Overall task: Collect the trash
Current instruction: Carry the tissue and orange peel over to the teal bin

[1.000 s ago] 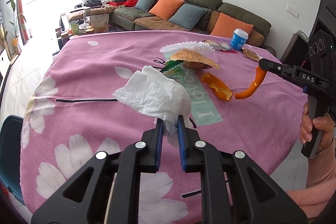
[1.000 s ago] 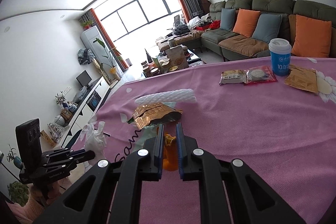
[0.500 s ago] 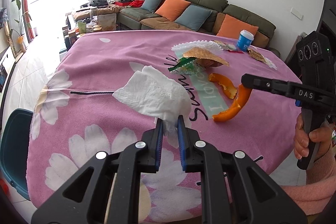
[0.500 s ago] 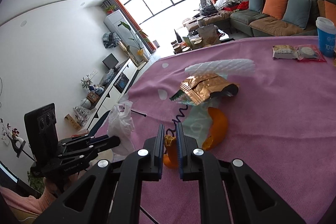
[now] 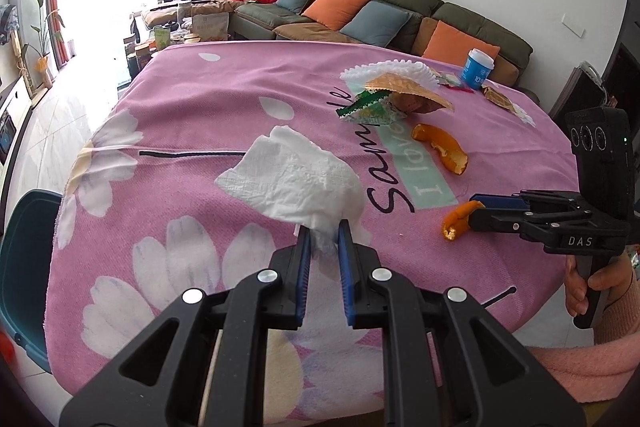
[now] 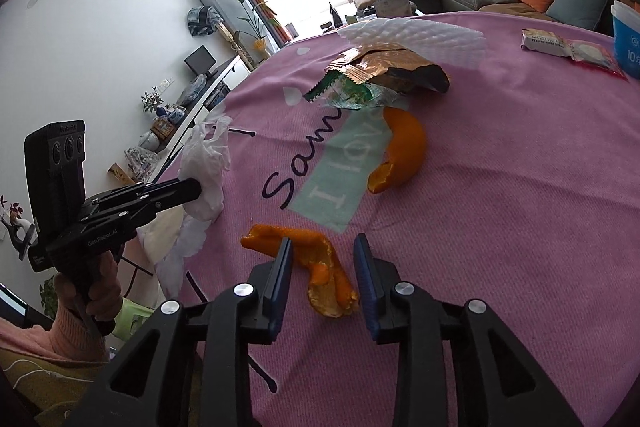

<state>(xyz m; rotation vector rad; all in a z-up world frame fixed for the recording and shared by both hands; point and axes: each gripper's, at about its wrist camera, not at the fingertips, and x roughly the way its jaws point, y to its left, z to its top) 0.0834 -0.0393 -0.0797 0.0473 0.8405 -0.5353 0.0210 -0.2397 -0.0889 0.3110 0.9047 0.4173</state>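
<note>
Left tongs (image 5: 323,239) clamp tissue (image 5: 294,183); right tongs (image 6: 323,263) opening, orange peel (image 6: 316,263) between, unpinched; blue cup (image 5: 478,67) upright, contents unseen.

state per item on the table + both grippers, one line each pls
left gripper: jaws shut on the tissue.
tissue: crumpled, held off the cloth.
right gripper: jaws opening, pads clear of the near orange peel.
near orange peel: lying on the cloth between the jaws.
far orange peel: loose on the cloth.
gold wrapper: torn open, on the green wrapper.
foam net: lying behind them.
blue cup: upright.
</note>
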